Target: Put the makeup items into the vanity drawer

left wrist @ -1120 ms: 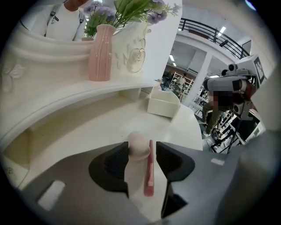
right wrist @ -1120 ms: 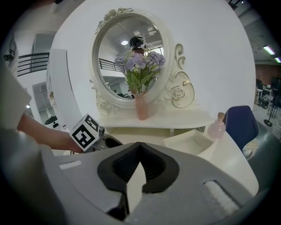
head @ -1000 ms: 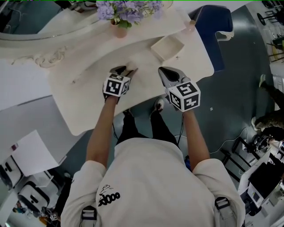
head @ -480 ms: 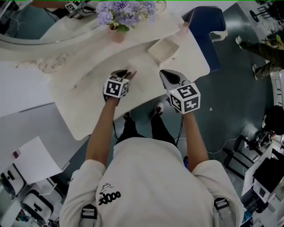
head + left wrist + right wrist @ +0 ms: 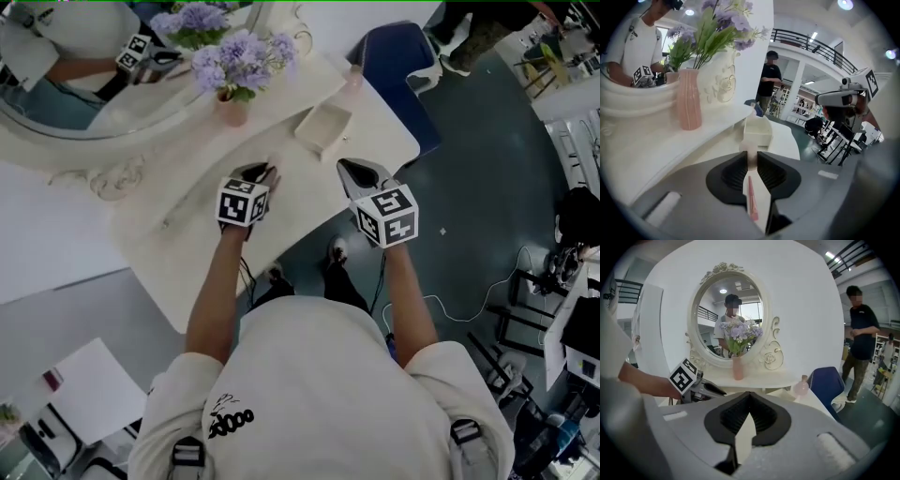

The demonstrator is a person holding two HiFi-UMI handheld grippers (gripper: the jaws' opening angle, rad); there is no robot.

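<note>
The left hand-held gripper (image 5: 751,157), its jaws just closed, pinches a thin pink makeup pencil (image 5: 751,197) above the desk (image 5: 187,253), mid-frame. The right hand-held gripper (image 5: 749,401) is pressed together and empty.

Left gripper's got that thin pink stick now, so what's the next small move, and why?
Probably ease the left gripper straight ahead toward the open white box. Its jaws have just been closing and now pinch the pink stick, and the box sits directly beyond them in the left gripper view, open side up.
</note>
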